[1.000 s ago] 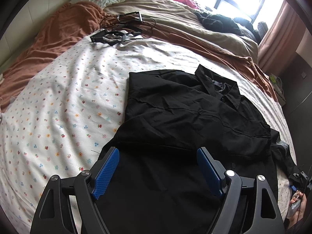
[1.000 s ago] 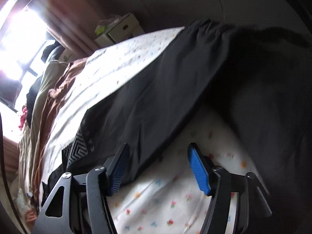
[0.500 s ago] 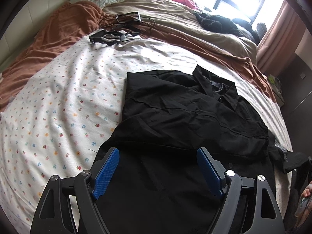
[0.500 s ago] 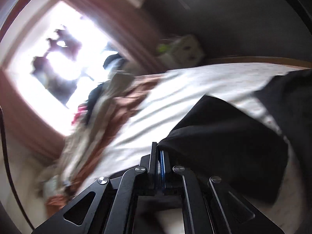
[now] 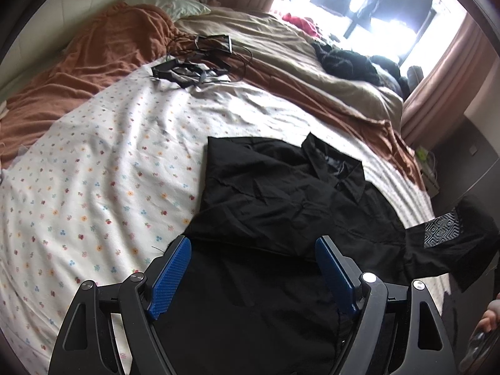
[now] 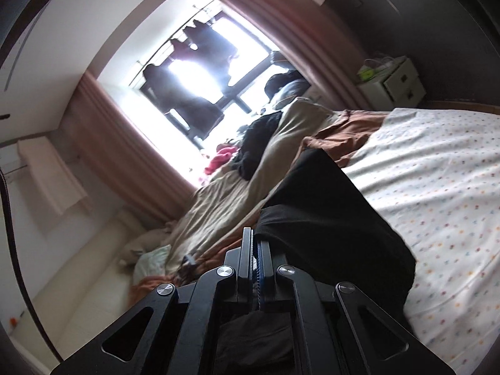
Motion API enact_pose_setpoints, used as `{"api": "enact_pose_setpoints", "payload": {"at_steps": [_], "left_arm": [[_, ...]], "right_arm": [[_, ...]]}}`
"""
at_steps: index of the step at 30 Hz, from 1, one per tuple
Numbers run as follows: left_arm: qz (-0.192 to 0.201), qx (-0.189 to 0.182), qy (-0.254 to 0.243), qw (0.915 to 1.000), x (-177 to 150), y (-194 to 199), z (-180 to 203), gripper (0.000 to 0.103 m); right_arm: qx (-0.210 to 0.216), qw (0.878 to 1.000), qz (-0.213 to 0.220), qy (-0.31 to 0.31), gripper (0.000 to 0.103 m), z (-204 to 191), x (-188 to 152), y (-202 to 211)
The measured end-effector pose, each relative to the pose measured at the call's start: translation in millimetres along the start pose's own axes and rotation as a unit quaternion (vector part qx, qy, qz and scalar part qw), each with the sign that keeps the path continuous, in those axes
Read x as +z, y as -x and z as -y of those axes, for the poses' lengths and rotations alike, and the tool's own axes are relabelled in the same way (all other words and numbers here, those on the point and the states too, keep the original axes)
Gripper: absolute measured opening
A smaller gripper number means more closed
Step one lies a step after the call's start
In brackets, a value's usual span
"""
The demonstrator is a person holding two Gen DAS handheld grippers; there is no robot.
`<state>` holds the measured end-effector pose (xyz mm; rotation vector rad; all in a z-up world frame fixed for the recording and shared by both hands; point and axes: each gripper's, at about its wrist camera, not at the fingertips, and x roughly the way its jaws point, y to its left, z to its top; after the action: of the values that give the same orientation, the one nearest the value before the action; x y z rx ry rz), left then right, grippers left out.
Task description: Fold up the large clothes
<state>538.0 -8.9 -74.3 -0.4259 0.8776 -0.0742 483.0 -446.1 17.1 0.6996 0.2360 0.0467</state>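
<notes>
A large black collared shirt (image 5: 281,206) lies on the flower-print bed sheet (image 5: 93,172), collar toward the far right, left side folded in. My left gripper (image 5: 250,268) is open, its blue pads above the shirt's lower body, holding nothing. The shirt's right sleeve (image 5: 453,240), with a patterned grey patch, is lifted off the bed at the right. My right gripper (image 6: 255,243) is shut on that black sleeve (image 6: 328,228) and holds it above the sheet (image 6: 437,187).
Black hangers and cords (image 5: 200,59) lie at the far end of the sheet. Brown and beige blankets (image 5: 312,72), a dark clothes pile (image 5: 350,62) and a pillow (image 5: 168,3) lie beyond. A white nightstand (image 6: 393,81) stands by the curtained window (image 6: 203,75).
My right gripper closed on the shirt's right sleeve and lifted it off the bed, swinging up toward the window. My left gripper stayed open and barely moved.
</notes>
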Motion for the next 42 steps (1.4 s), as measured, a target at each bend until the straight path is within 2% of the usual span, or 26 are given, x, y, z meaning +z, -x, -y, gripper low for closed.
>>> {"api": "enact_pose_setpoints", "payload": {"at_steps": [7,12,16,18,20,21,22,24,25,28,32,37,42], "left_arm": [[0.013,-0.006,0.04,0.9991,10.6,15.5,-22.0,0.083],[0.018,-0.007,0.065,0.9977,16.4,21.0,-39.2,0.083],[0.019,-0.004,0.076,0.997,19.0,22.3,-47.0,0.083],[0.019,-0.004,0.079,0.9967,20.4,22.3,-49.2,0.083],[0.019,-0.005,0.081,0.9966,20.6,22.1,-49.7,0.083],[0.018,-0.006,0.079,0.9967,20.8,22.1,-49.8,0.083],[0.017,-0.005,0.077,0.9969,20.3,21.4,-48.8,0.083],[0.014,-0.006,0.073,0.9972,18.7,20.0,-46.3,0.083],[0.013,-0.007,0.071,0.9974,18.0,19.2,-45.1,0.083],[0.011,-0.007,0.066,0.9977,15.8,17.0,-40.3,0.083],[0.008,-0.007,0.06,0.9981,12.1,15.3,-34.7,0.083],[0.008,-0.005,0.057,0.9983,9.9,14.4,-31.8,0.083],[0.007,0.001,0.056,0.9984,8.4,12.2,-30.6,0.083]], "right_arm": [[0.028,0.997,-0.056,0.038,0.003,-30.0,-36.2,-43.5],[0.018,0.99,-0.11,0.084,0.003,-47.5,-78.4,-95.7],[0.008,0.982,-0.16,0.097,0.003,-44.8,-117.1,-128.0],[-0.021,0.972,-0.209,0.103,0.004,-37.8,-142.2,-147.9],[-0.052,0.959,-0.261,0.095,0.009,-27.4,-160.5,-164.1],[-0.059,0.954,-0.282,0.087,0.017,-20.2,-167.5,-168.2],[-0.066,0.948,-0.303,0.074,0.031,-12.4,-175.3,-171.5],[-0.074,0.941,-0.325,0.056,0.049,-1.1,-185.0,-169.7],[-0.077,0.941,-0.326,0.053,0.056,0.6,-186.7,-166.4],[-0.077,0.941,-0.329,0.028,0.064,9.1,-184.2,-150.7],[-0.101,0.942,-0.321,-0.006,0.065,16.8,-170.2,-134.3],[-0.129,0.945,-0.292,-0.074,0.065,54.8,-148.8,-117.2],[-0.167,0.931,-0.292,-0.144,0.065,90.3,-144.1,-112.3]]}}
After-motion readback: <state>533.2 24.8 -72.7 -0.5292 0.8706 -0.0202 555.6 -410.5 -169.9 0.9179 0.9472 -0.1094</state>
